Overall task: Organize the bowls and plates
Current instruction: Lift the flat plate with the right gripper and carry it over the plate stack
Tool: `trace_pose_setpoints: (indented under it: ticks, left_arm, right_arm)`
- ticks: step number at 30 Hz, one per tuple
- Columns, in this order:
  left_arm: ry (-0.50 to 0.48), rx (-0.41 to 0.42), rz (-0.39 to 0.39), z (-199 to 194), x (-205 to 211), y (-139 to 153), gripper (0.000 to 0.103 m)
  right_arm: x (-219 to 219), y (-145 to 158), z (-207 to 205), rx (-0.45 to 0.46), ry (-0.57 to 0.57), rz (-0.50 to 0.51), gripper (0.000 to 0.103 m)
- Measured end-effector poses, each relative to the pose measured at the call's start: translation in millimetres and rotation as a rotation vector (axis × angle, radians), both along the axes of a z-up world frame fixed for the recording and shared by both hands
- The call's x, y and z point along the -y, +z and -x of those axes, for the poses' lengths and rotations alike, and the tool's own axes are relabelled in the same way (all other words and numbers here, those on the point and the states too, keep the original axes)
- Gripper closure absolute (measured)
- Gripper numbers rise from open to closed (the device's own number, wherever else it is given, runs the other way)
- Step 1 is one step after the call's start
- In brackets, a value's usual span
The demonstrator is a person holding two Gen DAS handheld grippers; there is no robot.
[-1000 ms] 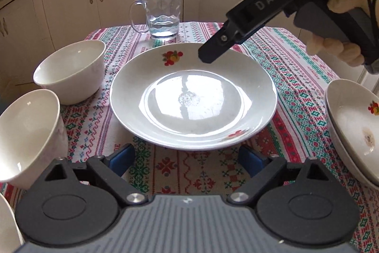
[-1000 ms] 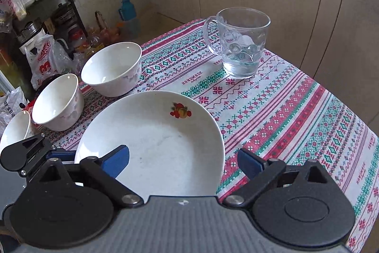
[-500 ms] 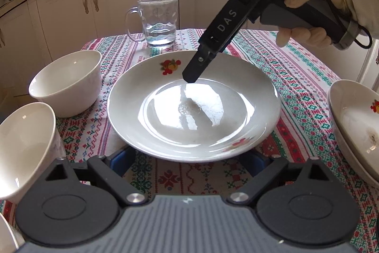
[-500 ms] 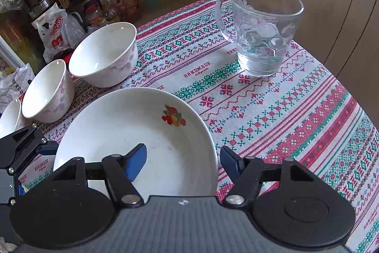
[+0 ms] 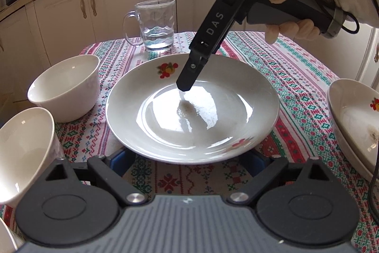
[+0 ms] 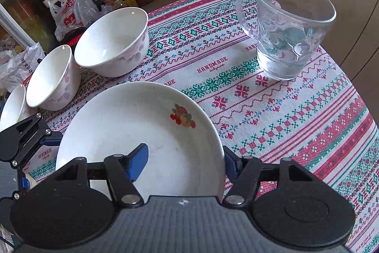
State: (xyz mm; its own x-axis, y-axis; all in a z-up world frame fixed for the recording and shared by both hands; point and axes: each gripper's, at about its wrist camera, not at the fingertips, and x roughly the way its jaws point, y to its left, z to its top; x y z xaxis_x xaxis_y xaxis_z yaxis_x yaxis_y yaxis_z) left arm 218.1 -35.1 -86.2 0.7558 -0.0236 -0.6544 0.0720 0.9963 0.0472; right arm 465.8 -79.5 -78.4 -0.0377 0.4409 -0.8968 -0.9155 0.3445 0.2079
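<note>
Dipping lower than a second ago, the right gripper [image 6: 184, 161] is now straddling the plate's [image 5: 248, 96] far rim, one blue finger [image 6: 137, 161] inside, the other outside, jaws apart and not yet pinching. Lying mid-table on the patterned cloth [image 6: 284, 110], the plate is a white, glossy, shallow dish bearing fruit decals. At its near edge the left gripper [image 5: 189, 164] is waiting, fingers spread wide. Two bowls [image 6: 111, 42] are sitting beside it, a glass mug [image 6: 286, 27] beyond.
</note>
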Motion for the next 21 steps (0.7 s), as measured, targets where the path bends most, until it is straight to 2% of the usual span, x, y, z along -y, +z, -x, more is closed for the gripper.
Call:
trace_pose_setpoints:
  ticks: [21]
  left_arm:
    - [-0.044, -0.007, -0.050, 16.6, 5.1, 9.6, 0.010]
  right_arm:
    - [20.0, 12.5, 19.8, -0.019, -0.034, -0.025, 0.032]
